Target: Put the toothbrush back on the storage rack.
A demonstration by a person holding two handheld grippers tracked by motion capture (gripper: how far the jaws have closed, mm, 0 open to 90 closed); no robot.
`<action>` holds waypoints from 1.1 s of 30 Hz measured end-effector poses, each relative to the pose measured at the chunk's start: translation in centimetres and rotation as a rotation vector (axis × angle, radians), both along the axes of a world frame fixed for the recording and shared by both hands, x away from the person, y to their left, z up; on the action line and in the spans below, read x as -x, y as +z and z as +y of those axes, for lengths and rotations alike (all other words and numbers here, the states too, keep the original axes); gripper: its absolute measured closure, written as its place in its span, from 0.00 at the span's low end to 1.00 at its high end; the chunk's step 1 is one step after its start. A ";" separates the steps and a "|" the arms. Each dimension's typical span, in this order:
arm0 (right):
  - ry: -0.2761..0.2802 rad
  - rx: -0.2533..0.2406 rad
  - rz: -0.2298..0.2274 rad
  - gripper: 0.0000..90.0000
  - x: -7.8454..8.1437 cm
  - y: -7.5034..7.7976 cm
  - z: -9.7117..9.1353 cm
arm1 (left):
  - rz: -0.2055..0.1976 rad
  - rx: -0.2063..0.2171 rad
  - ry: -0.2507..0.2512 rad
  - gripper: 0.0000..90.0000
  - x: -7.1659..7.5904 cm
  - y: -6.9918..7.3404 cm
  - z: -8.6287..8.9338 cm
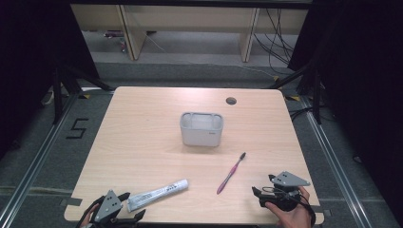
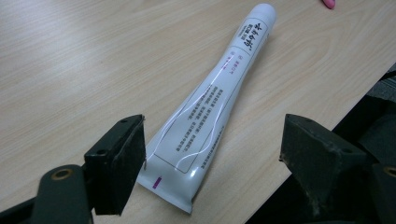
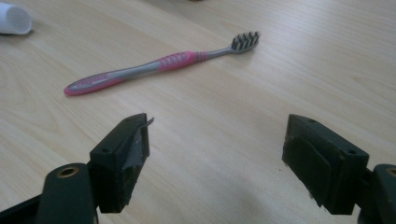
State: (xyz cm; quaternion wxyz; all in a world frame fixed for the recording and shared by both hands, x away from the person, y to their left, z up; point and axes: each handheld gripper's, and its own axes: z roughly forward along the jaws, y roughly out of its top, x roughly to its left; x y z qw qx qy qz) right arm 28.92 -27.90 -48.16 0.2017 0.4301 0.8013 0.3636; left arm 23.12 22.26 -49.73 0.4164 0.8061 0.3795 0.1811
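Reaching for a white toothpaste tube [image 2: 210, 100], the left gripper [image 2: 212, 163] has its jaws spread wide, the tube's flat crimped end lying between them, unpinched. Closing squarely across that end looks safest. Jaws also apart, the right gripper [image 3: 215, 154] faces a pink toothbrush [image 3: 159, 65] lying just ahead.

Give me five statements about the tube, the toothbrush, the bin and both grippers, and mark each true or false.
1. The left gripper stands open, with the flat end of the toothpaste tube between its jaws. True.
2. The pink toothbrush is clamped in the right gripper. False: it lies on the table, ahead of open jaws.
3. The grey bin lies tipped on its side. False: it stands upright.
4. The toothbrush lies inside the bin. False: it lies on the table.
5. The tube lies flat on the table. True.
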 end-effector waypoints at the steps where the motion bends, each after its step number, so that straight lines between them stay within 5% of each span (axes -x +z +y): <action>1: 0.005 -0.004 0.008 0.28 0.0 0.0 0.0 | 0.002 -0.015 0.000 0.24 0.0 0.1 0.1; 5: 0.018 -0.001 -0.005 0.31 -0.1 -0.1 0.0 | 0.001 -0.044 -0.012 0.24 0.0 0.1 0.2; 7: 0.023 -0.017 0.002 0.34 -0.2 -0.1 0.1 | 0.000 -0.012 0.000 0.24 0.0 0.0 0.0; 9: 0.022 -0.030 0.014 0.36 -0.2 -0.1 0.1 | -0.002 -0.036 -0.011 0.24 -0.1 0.1 0.2; 10: 0.007 -0.054 0.018 0.41 0.0 0.0 0.2 | -0.002 -0.002 -0.003 0.24 0.0 0.0 0.0; 12: 0.028 -0.048 -0.003 0.42 -0.3 0.0 0.1 | 0.002 -0.040 -0.011 0.24 -0.1 0.1 0.2; 14: 0.038 -0.048 -0.008 0.44 -0.4 0.1 0.0 | 0.003 -0.013 -0.004 0.24 -0.1 0.0 0.1; 17: 0.037 -0.044 -0.028 0.45 -0.5 0.2 0.0 | 0.006 -0.037 -0.017 0.24 -0.1 0.2 0.3; 19: 0.020 -0.074 0.015 0.45 -0.3 0.3 0.2 | 0.005 -0.036 -0.017 0.24 -0.1 0.2 0.3; 25: 0.064 -0.073 -0.001 0.42 -1.2 0.3 1.0 | 0.003 0.043 -0.004 0.20 -0.1 0.2 0.1; 33: 0.083 -0.064 -0.008 0.48 -1.6 0.6 2.2 | -0.010 0.040 -0.019 0.19 0.0 0.3 0.2</action>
